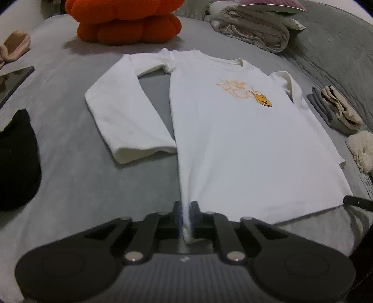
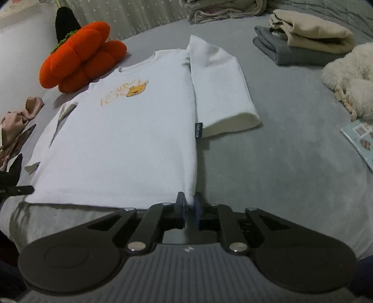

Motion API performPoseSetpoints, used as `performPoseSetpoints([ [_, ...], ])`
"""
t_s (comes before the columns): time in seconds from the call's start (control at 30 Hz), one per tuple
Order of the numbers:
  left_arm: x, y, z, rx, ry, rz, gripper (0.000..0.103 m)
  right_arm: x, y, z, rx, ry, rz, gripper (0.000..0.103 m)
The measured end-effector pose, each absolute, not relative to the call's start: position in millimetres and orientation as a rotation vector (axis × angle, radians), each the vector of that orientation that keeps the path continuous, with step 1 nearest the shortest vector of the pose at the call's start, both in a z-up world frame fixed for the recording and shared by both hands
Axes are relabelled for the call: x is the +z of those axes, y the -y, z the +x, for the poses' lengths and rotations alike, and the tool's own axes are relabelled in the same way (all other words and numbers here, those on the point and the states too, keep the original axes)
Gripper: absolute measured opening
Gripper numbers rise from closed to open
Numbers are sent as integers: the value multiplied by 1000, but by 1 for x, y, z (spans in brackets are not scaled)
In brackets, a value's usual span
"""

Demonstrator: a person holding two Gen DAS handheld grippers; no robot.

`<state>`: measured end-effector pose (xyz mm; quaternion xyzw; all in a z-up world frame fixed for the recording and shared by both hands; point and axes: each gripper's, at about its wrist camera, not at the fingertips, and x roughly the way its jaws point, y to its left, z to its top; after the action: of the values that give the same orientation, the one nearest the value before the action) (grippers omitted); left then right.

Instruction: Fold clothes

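Note:
A white long-sleeved shirt [image 1: 233, 139] with an orange print lies flat, front up, on the grey bed; it also fills the right wrist view [image 2: 121, 139]. One sleeve [image 1: 126, 116] lies beside the body, and so does the other [image 2: 221, 88]. My left gripper [image 1: 186, 205] is at the shirt's left hem corner. Its jaws are narrowly apart and open, with the bunched corner between them. My right gripper [image 2: 189, 198] is at the right hem corner, jaws likewise narrowly apart around the cloth edge. Each gripper's tip shows at the edge of the other's view.
An orange pumpkin cushion [image 1: 126, 21] sits beyond the collar. Folded clothes [image 2: 307, 39] and a fluffy cream item [image 2: 349, 79] lie to the right, near a booklet [image 2: 361, 139]. A black garment [image 1: 18, 160], a dark tablet [image 1: 14, 81] and pink cloth [image 1: 14, 46] lie left. Bedding [image 1: 256, 25] is piled behind.

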<state>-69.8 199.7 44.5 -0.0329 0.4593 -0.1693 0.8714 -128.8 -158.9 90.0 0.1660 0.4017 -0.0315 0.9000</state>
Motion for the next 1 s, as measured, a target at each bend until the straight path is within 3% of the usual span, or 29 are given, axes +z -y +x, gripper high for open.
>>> performPoseSetpoints([
  [0.07,50,-208,-70,-310,-924,-61,35,96,161,-130,-60,-819,331,29],
  [0.1,54,-211,-70,-283,-903,-51,37,99,162,-131,-66,-807,321,31],
  [0.63,54,-174,-34,-261,-780,251,40,125,172,-77,-28,-774,50,31],
  [1.0,53,-157,-46,-295,-657,575,40,106,183,-69,-51,-768,90,35],
])
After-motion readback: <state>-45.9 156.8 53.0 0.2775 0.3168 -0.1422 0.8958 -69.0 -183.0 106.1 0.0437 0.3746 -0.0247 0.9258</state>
